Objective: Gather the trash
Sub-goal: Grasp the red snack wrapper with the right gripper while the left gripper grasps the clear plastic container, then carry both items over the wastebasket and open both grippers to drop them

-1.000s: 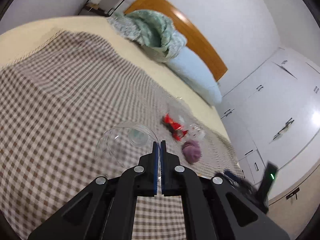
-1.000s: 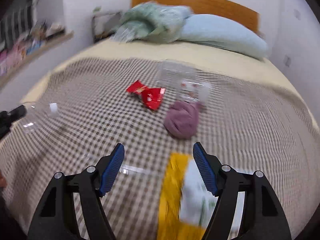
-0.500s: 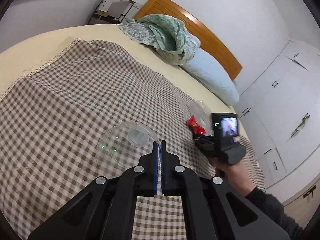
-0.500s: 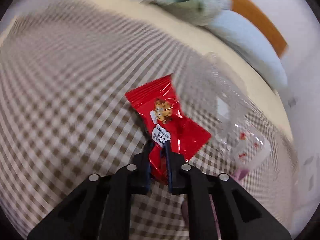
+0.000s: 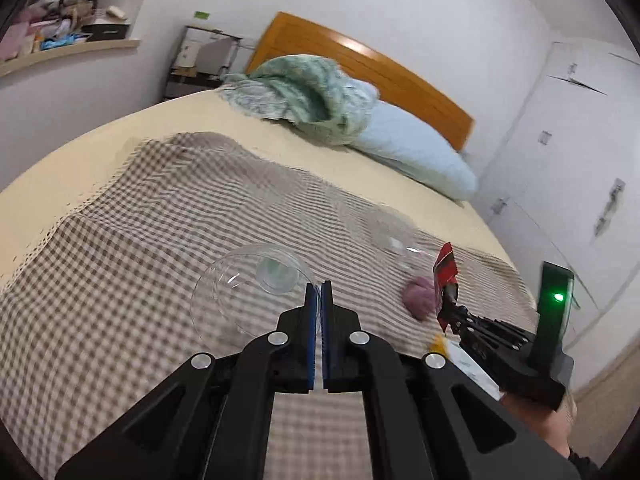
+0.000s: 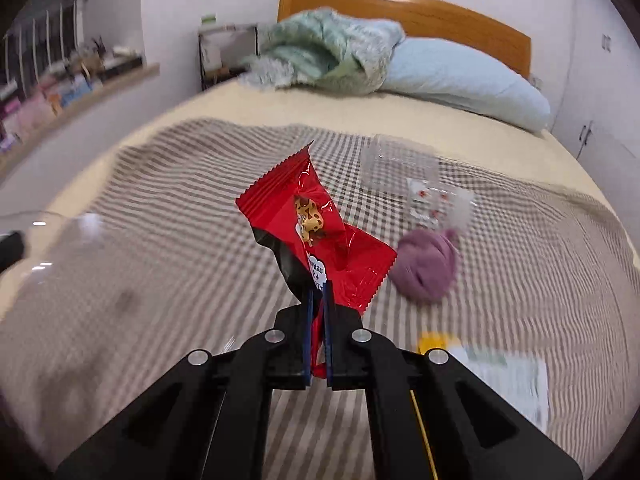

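Note:
My right gripper (image 6: 317, 294) is shut on a red snack wrapper (image 6: 316, 224) and holds it up above the checked blanket (image 6: 160, 208); the wrapper also shows in the left wrist view (image 5: 445, 270) at the right gripper's tip. My left gripper (image 5: 319, 288) is shut on the rim of a clear plastic cup (image 5: 252, 288), held over the blanket (image 5: 160, 220). A purple crumpled ball (image 6: 426, 266), a clear plastic container (image 6: 398, 166), a clear wrapper with red marks (image 6: 436, 202) and a yellow-and-white packet (image 6: 504, 376) lie on the blanket.
A green quilt (image 6: 332, 52) and a pale blue pillow (image 6: 464, 78) lie at the wooden headboard (image 6: 420, 10). A shelf with clutter (image 5: 60, 40) runs along the left wall. White wardrobes (image 5: 580, 140) stand at the right.
My right gripper, shut on the red wrapper, has lifted it off the blanket and pulled back toward me. My left gripper still holds the clear cup and has tilted up a little.

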